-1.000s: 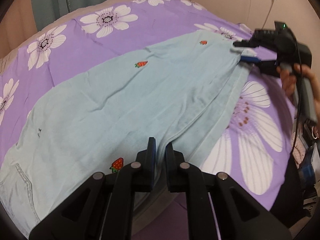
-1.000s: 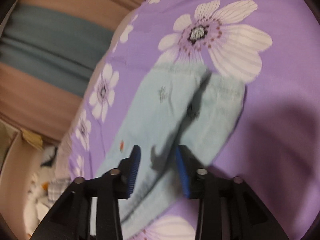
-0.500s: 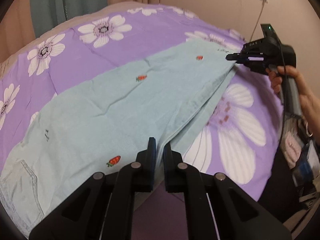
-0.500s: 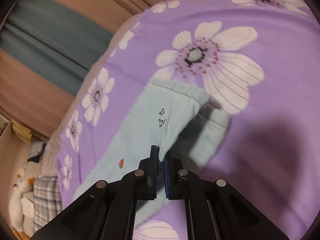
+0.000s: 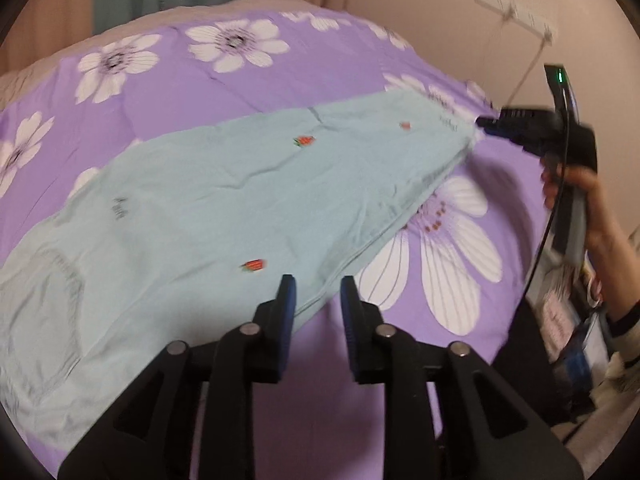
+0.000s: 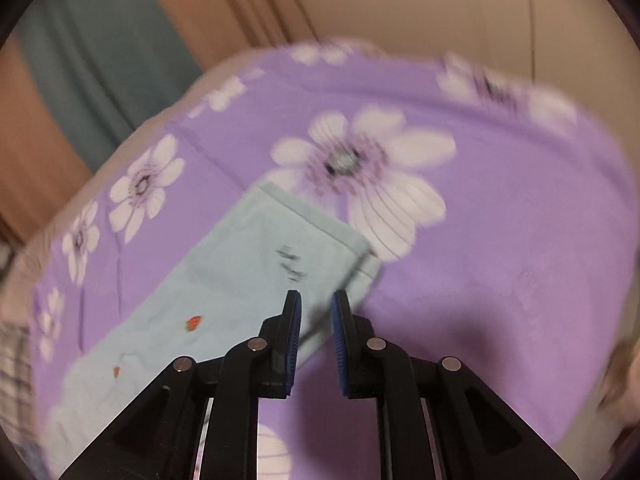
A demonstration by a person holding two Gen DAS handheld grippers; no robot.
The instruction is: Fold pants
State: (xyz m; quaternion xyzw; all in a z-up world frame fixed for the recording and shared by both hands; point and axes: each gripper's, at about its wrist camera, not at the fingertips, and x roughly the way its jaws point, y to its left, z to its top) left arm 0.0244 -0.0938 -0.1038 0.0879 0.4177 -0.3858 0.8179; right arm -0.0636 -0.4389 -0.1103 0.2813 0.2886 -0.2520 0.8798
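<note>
on purple floral bedspread (image 5: pixel 168 96), both grippers just opened & let go: left gripper (image 5: pixel 318 300) and right gripper (image 6: pixel 316 312) narrowly parted, empty; pale blue strawberry-print pants (image 5: pixel 224 200) now lie halved lengthwise, crosswise fold prob next.

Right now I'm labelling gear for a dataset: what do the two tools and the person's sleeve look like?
Both tools, left and right, have black jointed fingers with silver pivot pins and blue ribbed pads. The right tool has a green light, a black cable and a grey handle. The sleeve is pale with a dark cuff band.

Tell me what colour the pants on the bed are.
The pants are pale mint blue-green with small red strawberries, clearest in the left wrist view.
</note>
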